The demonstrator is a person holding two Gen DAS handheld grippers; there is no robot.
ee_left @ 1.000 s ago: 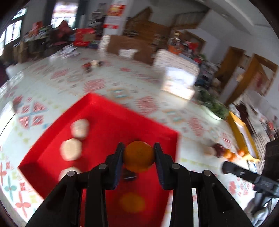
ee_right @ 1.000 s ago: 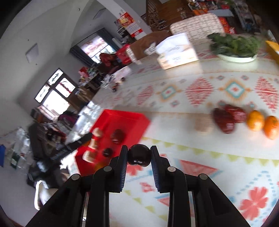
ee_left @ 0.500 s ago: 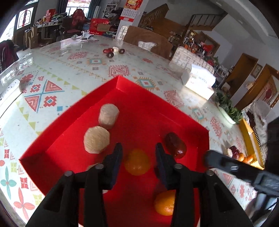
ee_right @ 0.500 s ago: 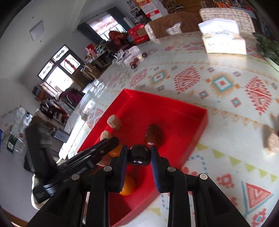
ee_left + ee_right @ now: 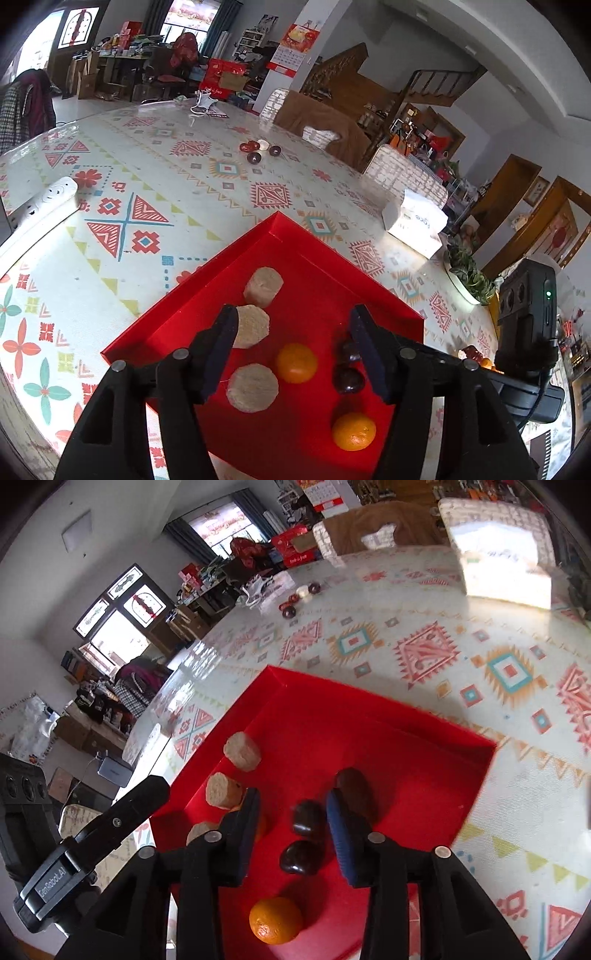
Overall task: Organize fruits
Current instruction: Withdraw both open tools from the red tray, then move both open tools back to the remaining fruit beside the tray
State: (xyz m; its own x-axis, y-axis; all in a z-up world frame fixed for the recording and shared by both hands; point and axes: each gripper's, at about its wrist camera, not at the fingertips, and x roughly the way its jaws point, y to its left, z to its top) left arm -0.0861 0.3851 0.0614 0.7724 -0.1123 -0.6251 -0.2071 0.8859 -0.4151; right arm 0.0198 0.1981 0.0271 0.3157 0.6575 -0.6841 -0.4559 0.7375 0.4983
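Left gripper (image 5: 291, 336) above orange (image 5: 296, 362), apart.

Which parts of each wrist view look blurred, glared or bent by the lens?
Left wrist view: sharp on the red tray; the table edge bows from fisheye distortion. Right wrist view: the tablecloth is smeared, the tissue box washed out by glare, and the orange casts a soft shadow.

Bright daylight, fisheye warp, slight blur
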